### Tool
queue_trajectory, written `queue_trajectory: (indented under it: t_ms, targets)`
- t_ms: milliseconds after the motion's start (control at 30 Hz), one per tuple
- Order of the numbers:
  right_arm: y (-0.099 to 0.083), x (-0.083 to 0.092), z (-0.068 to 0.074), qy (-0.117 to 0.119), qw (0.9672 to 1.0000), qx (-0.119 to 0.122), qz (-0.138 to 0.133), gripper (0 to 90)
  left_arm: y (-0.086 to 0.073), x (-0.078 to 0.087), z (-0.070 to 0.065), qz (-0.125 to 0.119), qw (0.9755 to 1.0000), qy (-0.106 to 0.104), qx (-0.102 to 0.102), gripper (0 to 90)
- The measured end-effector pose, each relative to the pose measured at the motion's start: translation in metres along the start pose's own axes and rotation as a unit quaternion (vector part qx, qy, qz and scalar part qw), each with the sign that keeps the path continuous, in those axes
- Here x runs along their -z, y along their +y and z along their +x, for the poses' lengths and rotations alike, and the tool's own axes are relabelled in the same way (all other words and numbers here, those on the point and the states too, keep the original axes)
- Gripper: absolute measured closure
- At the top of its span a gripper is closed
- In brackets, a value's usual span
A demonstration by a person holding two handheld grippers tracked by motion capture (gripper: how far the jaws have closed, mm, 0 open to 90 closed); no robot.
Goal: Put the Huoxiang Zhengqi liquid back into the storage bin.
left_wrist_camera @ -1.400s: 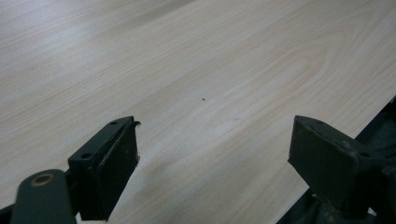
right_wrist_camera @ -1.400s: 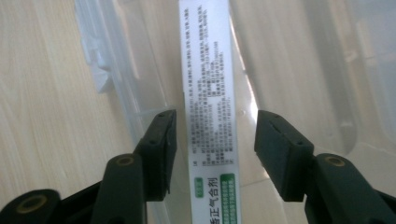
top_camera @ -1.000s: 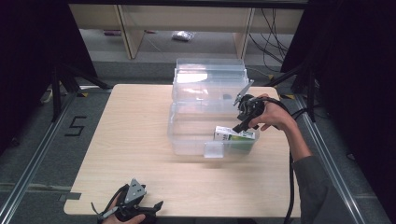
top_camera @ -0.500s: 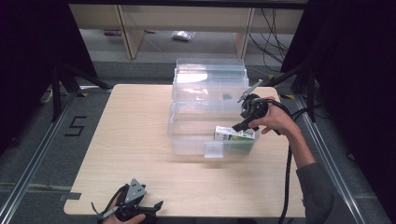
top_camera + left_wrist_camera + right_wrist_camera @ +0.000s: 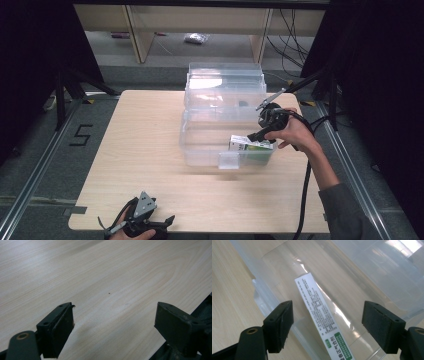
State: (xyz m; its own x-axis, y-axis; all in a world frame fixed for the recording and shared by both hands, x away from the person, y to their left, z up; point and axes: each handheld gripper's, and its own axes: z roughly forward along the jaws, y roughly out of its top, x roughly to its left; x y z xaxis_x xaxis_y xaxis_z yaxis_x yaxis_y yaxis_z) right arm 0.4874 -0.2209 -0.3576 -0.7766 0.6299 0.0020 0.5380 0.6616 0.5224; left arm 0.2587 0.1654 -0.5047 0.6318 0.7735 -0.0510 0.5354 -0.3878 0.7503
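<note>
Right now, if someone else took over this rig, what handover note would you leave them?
Right gripper: open, holding nothing, above the white-and-green box.
Left gripper: open, idle over bare table near the front edge.
The box lies inside the clear plastic bin, at its front right corner.
Done: box is in the bin.
Left: probably withdraw the right gripper; lid stands open behind.

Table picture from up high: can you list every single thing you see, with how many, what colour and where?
Light wooden table: one, pale wood, centre.
Clear plastic storage bin: one, see-through, on the table's right half.
Clear plastic lid: one, see-through, standing up behind the bin.
White and green printed carton: one, inside the bin, near end.
Wooden shelf unit: one, beige, beyond the table.
Left hand-held gripper: black, open, table's near edge.
Right hand-held gripper: black, open, above the carton.
</note>
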Motion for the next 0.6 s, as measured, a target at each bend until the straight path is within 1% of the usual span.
queue_trajectory:
  t_ms: [33, 67, 100, 133, 167, 200, 233, 267, 300, 333, 367, 400, 433, 467, 500, 533, 567, 600]
  targets:
    - [0.0, 0.001, 0.001, 0.001, 1.0, -0.003, -0.002, 26.4, 0.0, 0.0, -0.001, 0.002, 1.0, 0.002, 0.008, 15.0]
    - [0.0, 0.002, 0.003, 0.0, 0.9999, -0.01, -0.003, 26.3, 0.0, 0.001, -0.001, 0.004, 1.0, 0.003, 0.007, 15.0]
    - [0.0, 0.002, 0.002, -0.002, 0.9999, -0.008, -0.007, 26.3, 0.0, 0.0, 0.0, 0.003, 1.0, 0.001, -0.001, 15.0]
    - [-0.001, 0.002, 0.003, -0.002, 0.9999, -0.003, -0.01, 26.3, 0.0, 0.001, -0.001, 0.003, 1.0, 0.002, 0.006, 15.0]
    - [-0.001, 0.003, 0.004, -0.002, 0.9999, -0.008, -0.01, 26.2, 0.0, 0.001, -0.001, 0.008, 1.0, 0.003, 0.004, 15.0]
    - [-0.001, 0.003, 0.004, -0.003, 0.9999, -0.006, -0.013, 26.0, 0.0, 0.001, 0.0, 0.003, 1.0, 0.001, 0.004, 15.0]
    - [-0.002, 0.003, 0.005, -0.003, 0.9999, -0.009, -0.013, 25.8, 0.0, 0.0, -0.001, 0.003, 1.0, 0.002, 0.008, 15.0]
    - [-0.002, 0.003, 0.005, -0.007, 0.9998, -0.007, -0.015, 25.7, 0.0, 0.0, -0.001, 0.002, 1.0, 0.002, 0.008, 15.0]
    - [-0.002, 0.004, 0.007, -0.005, 0.9998, -0.018, -0.012, 25.3, 0.0, 0.0, 0.0, 0.002, 1.0, 0.001, 0.003, 15.0]
    - [-0.003, 0.005, 0.007, -0.008, 0.9996, -0.023, -0.012, 24.7, 0.0, 0.0, 0.0, 0.002, 1.0, 0.0, 0.001, 15.0]
    - [-0.003, 0.005, 0.008, -0.007, 0.9994, -0.033, -0.01, 24.5, 0.0, 0.0, -0.001, 0.003, 0.9999, 0.002, 0.009, 15.0]
    - [-0.004, 0.005, 0.009, -0.009, 0.9993, -0.033, -0.016, 24.4, 0.0, 0.0, 0.0, 0.005, 1.0, 0.0, 0.008, 15.0]
    - [-0.004, 0.004, 0.007, -0.011, 0.9994, -0.013, -0.029, 24.1, 0.0, 0.001, 0.0, 0.004, 1.0, 0.0, 0.008, 15.0]
    - [-0.005, 0.005, 0.01, -0.009, 0.9993, -0.029, -0.024, 24.1, 0.0, 0.0, 0.0, 0.002, 1.0, 0.002, 0.008, 15.0]
    - [-0.006, 0.005, 0.011, -0.008, 0.9992, -0.028, -0.026, 24.0, 0.0, 0.0, 0.0, 0.001, 1.0, 0.0, 0.001, 15.0]
    - [-0.007, 0.005, 0.012, -0.01, 0.9992, -0.026, -0.029, 23.9, 0.0, 0.0, 0.0, 0.0, 1.0, 0.0, 0.001, 15.0]
    - [-0.007, 0.006, 0.015, -0.011, 0.999, -0.038, -0.021, 24.0, 0.0, 0.0, 0.0, 0.003, 1.0, 0.001, 0.003, 15.0]
    - [-0.009, 0.006, 0.015, -0.01, 0.9992, -0.025, -0.031, 24.1, 0.0, 0.0, 0.0, 0.002, 1.0, 0.0, 0.0, 15.0]
